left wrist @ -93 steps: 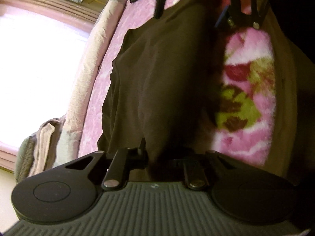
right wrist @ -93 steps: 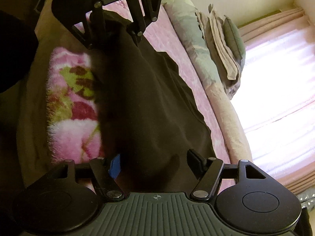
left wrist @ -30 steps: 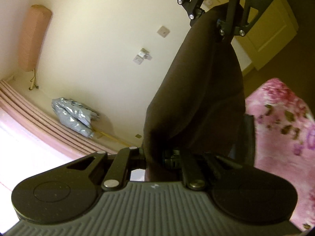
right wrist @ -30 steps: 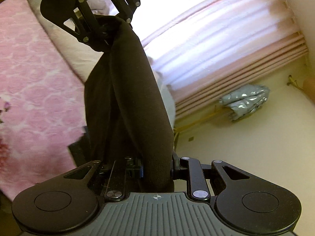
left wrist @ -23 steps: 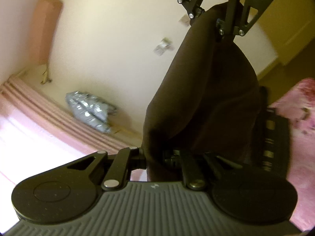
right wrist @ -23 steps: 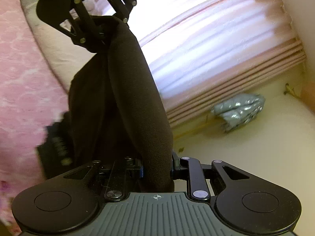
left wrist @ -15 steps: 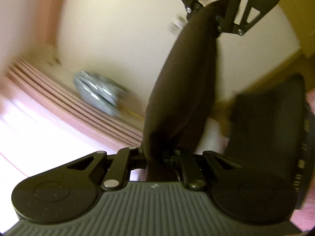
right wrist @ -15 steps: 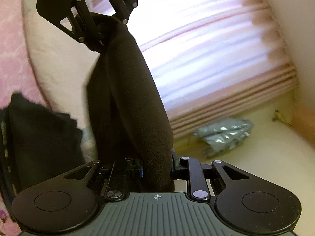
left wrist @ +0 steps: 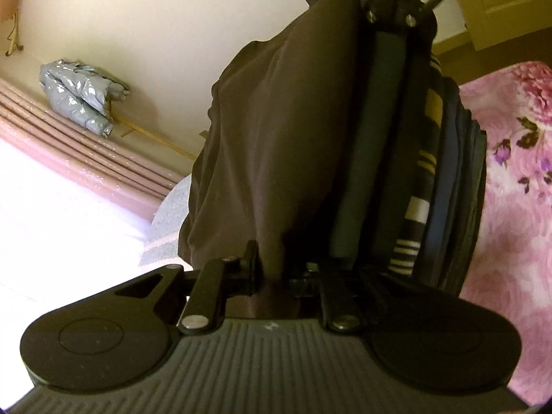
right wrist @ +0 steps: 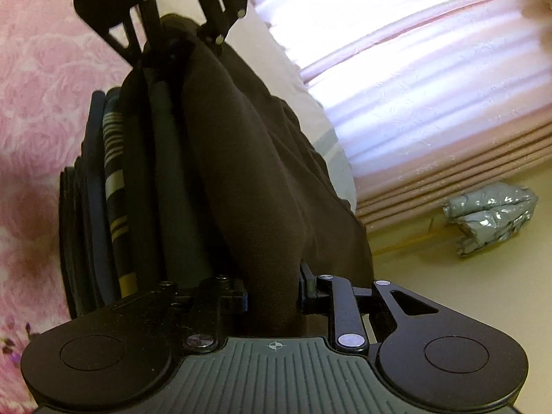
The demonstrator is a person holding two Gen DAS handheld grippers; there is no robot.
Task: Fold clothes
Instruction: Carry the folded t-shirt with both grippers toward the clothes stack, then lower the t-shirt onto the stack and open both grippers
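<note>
A dark brown garment (left wrist: 276, 131) is folded and stretched between my two grippers. My left gripper (left wrist: 276, 276) is shut on one end of it; my right gripper (right wrist: 272, 296) is shut on the other end (right wrist: 248, 158). Each gripper shows at the top of the other's view, the right one (left wrist: 390, 10) and the left one (right wrist: 179, 34). The garment lies against a stack of folded dark and striped clothes (left wrist: 434, 186), which also shows in the right wrist view (right wrist: 114, 179).
The stack rests on a pink floral blanket (left wrist: 517, 179). Pink curtains (right wrist: 431, 96) cover a bright window. A silver crumpled bundle (left wrist: 76, 93) lies by the cream wall. A pale pillow edge (left wrist: 169, 214) sits by the curtain.
Both grippers have carried the brown garment away from the middle of the bed to the stack of folded clothes, and it now lies against that stack. Both stay shut on it.
</note>
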